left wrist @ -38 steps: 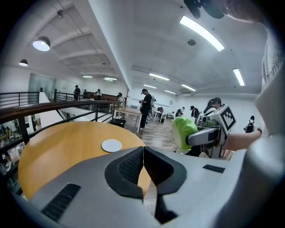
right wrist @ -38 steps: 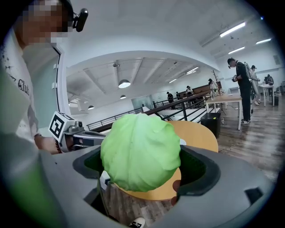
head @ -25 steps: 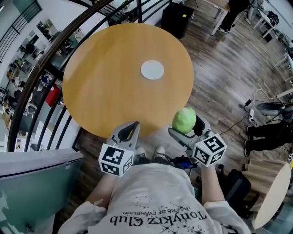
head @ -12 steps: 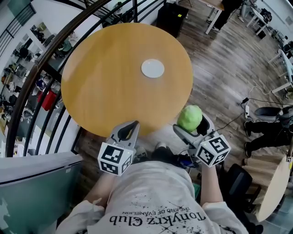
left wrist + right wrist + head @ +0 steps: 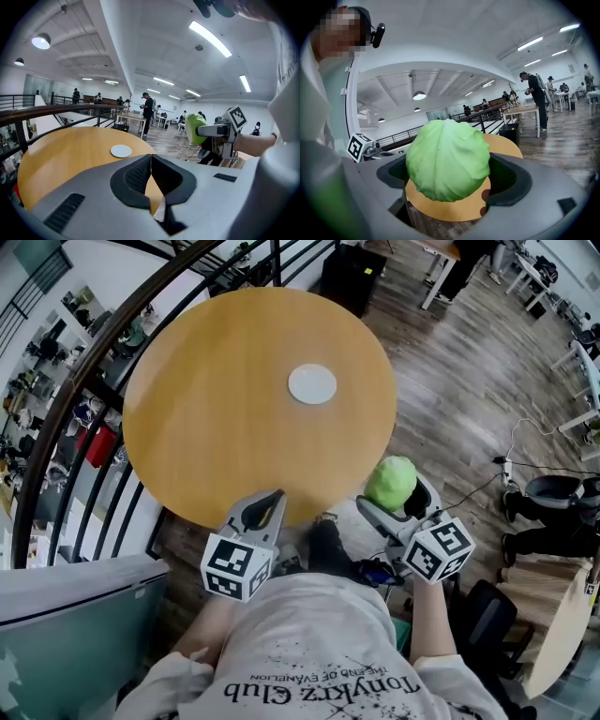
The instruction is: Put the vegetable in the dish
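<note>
My right gripper (image 5: pixel 398 498) clamps the round pale-green cabbage (image 5: pixel 390 482) off the round wooden table's (image 5: pixel 206 409) near edge, ready to carry to the small white dish (image 5: pixel 311 384) mid-table; left gripper (image 5: pixel 265 509) closed, idle.

Head view steeply down over the round table (image 5: pixel 216 409); both gripper views low, across it.
</note>
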